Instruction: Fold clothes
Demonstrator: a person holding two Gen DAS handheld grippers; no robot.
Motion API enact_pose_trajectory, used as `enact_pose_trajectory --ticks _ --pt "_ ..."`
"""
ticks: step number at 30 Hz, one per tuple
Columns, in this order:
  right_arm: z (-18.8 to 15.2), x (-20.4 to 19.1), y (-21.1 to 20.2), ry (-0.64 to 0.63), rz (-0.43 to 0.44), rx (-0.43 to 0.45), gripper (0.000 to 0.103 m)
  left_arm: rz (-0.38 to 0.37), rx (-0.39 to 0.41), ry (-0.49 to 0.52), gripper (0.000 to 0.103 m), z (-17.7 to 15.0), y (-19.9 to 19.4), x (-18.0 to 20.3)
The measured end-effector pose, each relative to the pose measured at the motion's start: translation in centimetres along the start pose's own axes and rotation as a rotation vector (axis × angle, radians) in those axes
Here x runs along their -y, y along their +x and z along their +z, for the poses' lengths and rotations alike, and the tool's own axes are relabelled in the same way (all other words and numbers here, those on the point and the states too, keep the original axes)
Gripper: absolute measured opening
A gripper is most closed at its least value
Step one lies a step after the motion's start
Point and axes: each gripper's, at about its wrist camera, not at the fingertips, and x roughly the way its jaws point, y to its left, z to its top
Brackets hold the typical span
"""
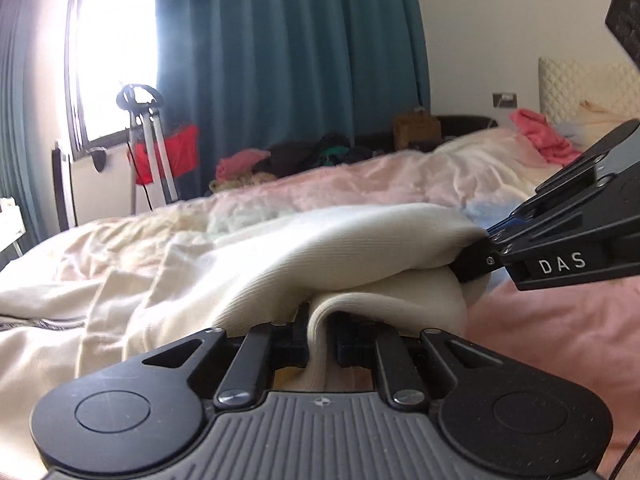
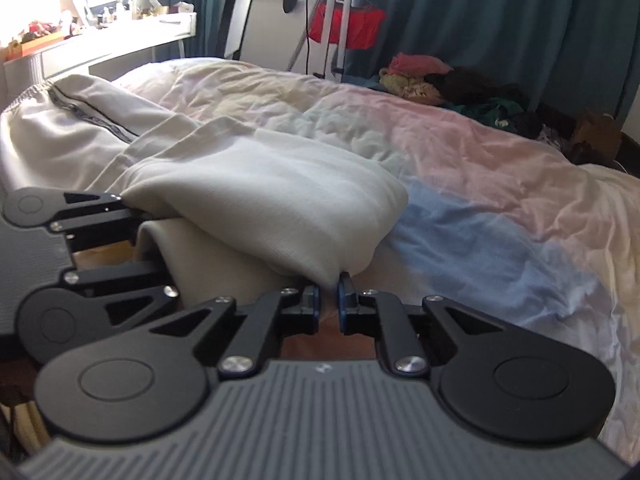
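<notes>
A bed (image 2: 500, 168) fills the room's middle, covered by a rumpled duvet (image 1: 360, 184) in pale pink, cream and blue patches. Teal curtains (image 1: 288, 48) hang beside a bright window (image 1: 116, 48). A metal stand (image 1: 150, 140) with red fabric (image 1: 184, 148) draped on it stands below the window. A heap of dark, pink and yellow clothing (image 2: 448, 80) lies at the bed's far side. A pink cloth (image 1: 540, 134) sits near a quilted white headboard (image 1: 580, 84). A white surface (image 2: 120, 40) carries small clutter.
</notes>
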Motion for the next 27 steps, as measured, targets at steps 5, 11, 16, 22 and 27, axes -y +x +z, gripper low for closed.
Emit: enact_pose_trajectory --ticks 5,11,16,22,27 --pt "-0.6 0.1 1.2 0.075 -0.033 -0.046 0.015 -0.062 -0.055 -0.019 0.021 0.2 0.0 -1.3" --pt "-0.9 1.8 -1.6 0.313 0.096 -0.004 0.061 -0.158 -0.154 -0.209 0.058 0.1 -2.4 -4.1" --pt "-0.7 1.5 -4.8 0.388 0.137 0.161 0.068 -0.139 -0.133 -0.416 0.071 0.4 -5.8 -8.5" --pt "0.5 0.9 -2.4 0.368 0.093 0.187 0.065 0.031 -0.125 -0.528 0.078 0.3 -5.8 -12.5" --pt "-1.2 -0.4 2.4 0.296 0.061 0.028 0.065 0.008 -0.203 -0.579 0.066 -0.7 -3.3 -14.0"
